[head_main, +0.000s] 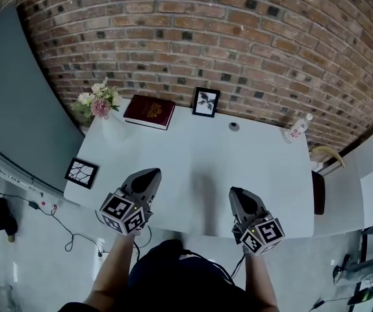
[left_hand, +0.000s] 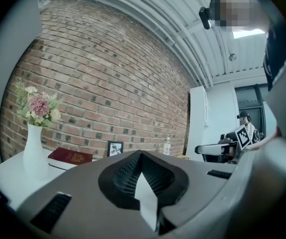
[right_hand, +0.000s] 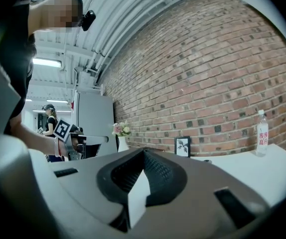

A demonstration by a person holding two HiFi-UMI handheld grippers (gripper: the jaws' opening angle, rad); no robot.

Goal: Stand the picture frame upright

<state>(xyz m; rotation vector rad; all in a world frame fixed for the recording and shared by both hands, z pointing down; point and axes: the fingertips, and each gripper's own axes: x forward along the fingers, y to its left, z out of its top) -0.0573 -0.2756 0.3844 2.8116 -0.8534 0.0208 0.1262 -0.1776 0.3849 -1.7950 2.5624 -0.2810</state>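
A black picture frame [head_main: 206, 102] with a leaf print stands upright at the back of the white table [head_main: 193, 168], close to the brick wall; it also shows far off in the left gripper view [left_hand: 115, 148] and the right gripper view [right_hand: 182, 146]. A second black frame [head_main: 81, 172] lies flat on the table's front left corner. My left gripper [head_main: 149, 176] [left_hand: 142, 156] is over the table's near edge, shut and empty. My right gripper [head_main: 237, 195] [right_hand: 144, 153] is beside it to the right, also shut and empty. Both point toward the wall.
A red book [head_main: 149, 111] lies at the back left next to a white vase of flowers [head_main: 99, 106]. A small round object [head_main: 234, 127] and a clear bottle [head_main: 297, 128] stand at the back right. Cables [head_main: 69, 236] run over the floor on the left.
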